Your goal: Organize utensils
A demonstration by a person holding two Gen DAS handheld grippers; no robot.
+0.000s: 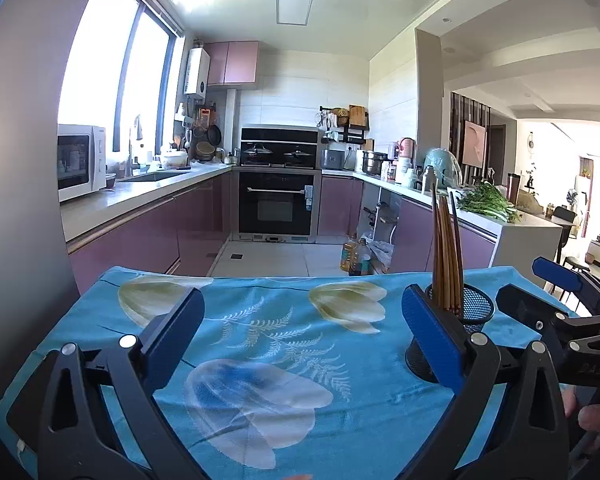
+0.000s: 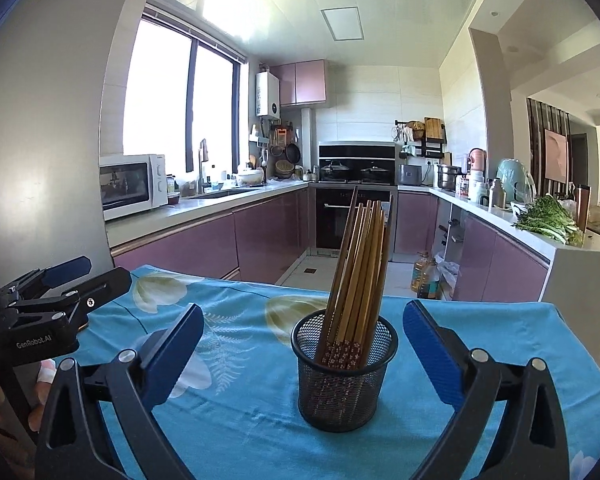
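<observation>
Chopsticks point(image 2: 358, 280) stand bundled in a mesh cup point(image 2: 344, 376) on the table point(image 2: 236, 420), right of centre. Both claws, left point(image 1: 300, 340) and right point(image 2: 304, 356), gape wide, holding nothing. Sorting looks finished; next likely means drawing away without tipping the cup.

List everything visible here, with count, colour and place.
chopsticks: a bundle, brown with patterned ends, leaning in the holder
mesh holder: one, black, on the cloth
tablecloth: one, blue floral, covering the table
microwave: one, white, left counter
oven: one, black, far wall
greens: one bunch, green, right counter
oil bottles: two, yellowish, on the floor
left gripper: blue fingers, open
right gripper: blue fingers, open, flanking the holder
</observation>
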